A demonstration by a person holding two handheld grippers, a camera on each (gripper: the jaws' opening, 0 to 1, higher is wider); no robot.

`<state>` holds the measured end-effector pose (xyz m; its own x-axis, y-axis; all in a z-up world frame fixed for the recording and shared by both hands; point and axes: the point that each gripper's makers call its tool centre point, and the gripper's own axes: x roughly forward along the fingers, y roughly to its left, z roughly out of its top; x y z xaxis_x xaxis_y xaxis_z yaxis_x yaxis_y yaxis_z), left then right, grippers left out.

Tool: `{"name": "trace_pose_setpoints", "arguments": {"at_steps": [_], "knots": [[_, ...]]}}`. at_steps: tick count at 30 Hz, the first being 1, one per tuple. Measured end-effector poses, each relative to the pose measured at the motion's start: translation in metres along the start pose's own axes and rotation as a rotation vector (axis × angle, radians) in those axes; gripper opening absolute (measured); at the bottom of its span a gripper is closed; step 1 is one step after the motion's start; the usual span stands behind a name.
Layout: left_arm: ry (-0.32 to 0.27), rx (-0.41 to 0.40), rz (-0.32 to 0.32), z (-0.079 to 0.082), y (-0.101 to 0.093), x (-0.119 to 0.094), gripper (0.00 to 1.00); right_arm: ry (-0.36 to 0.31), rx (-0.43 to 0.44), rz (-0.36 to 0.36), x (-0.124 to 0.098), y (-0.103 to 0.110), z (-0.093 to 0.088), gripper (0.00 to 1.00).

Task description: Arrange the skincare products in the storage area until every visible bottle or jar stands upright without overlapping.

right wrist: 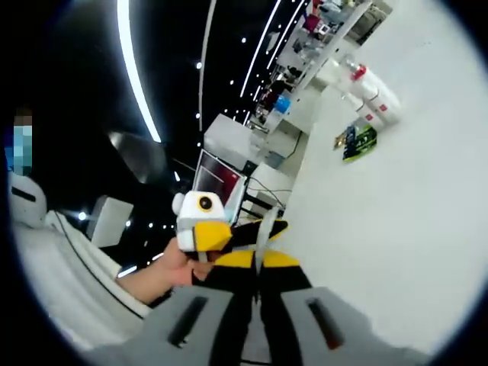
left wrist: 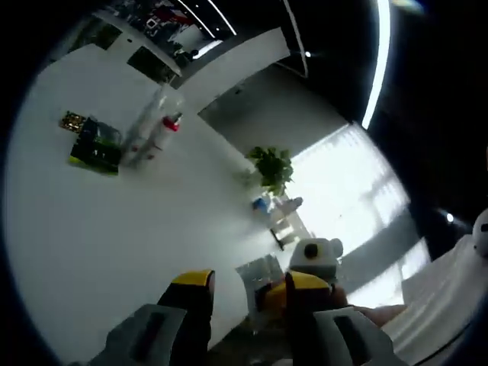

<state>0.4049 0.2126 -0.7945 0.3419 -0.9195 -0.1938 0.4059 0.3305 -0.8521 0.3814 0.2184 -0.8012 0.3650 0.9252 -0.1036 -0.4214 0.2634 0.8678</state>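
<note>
The skincare products lie far off on the white table (left wrist: 114,244): clear bottles (left wrist: 152,126), one with a red cap, beside a green box (left wrist: 95,146) and a small patterned pack (left wrist: 72,120). My left gripper (left wrist: 248,284) stands open above the table's edge, away from them. A thin clear piece (left wrist: 259,276) shows between its jaws. My right gripper (right wrist: 259,259) has its jaws almost together with that thin clear piece (right wrist: 261,227) pinched between them. In the right gripper view the bottles (right wrist: 374,91) and green box (right wrist: 358,141) sit at the upper right. The left gripper (right wrist: 202,221) is just ahead, held by a hand (right wrist: 164,276).
A potted plant (left wrist: 273,168) stands past the table's far side, near a bright window. Shelves with goods (right wrist: 320,38) run behind the table. A person's white sleeve (right wrist: 69,267) is at the left.
</note>
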Motion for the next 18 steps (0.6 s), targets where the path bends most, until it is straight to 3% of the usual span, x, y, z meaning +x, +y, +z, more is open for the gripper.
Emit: {"name": "trace_pose_setpoints", "arguments": {"at_steps": [5,6,9,11,13,18], "knots": [[0.002,-0.016,-0.014,-0.005,-0.002,0.005,0.21,0.032,-0.005,0.036,0.006,0.008,-0.008,0.02],[-0.007,-0.019,0.007,-0.004,0.004,0.004,0.18,0.025,0.0,0.039,0.005,0.009,-0.007,0.02],[-0.041,-0.052,-0.012,0.0,0.002,0.001,0.09,0.025,0.008,0.036,0.005,0.008,-0.008,0.02],[-0.042,-0.011,-0.035,0.0,-0.003,0.0,0.02,0.026,0.023,0.033,0.005,0.008,-0.009,0.04],[-0.041,0.03,-0.009,0.0,-0.002,0.001,0.01,0.025,0.029,0.03,0.005,0.007,-0.009,0.04],[-0.069,-0.018,-0.02,0.007,0.0,-0.002,0.01,0.003,0.036,0.028,0.005,0.005,-0.006,0.07]]}}
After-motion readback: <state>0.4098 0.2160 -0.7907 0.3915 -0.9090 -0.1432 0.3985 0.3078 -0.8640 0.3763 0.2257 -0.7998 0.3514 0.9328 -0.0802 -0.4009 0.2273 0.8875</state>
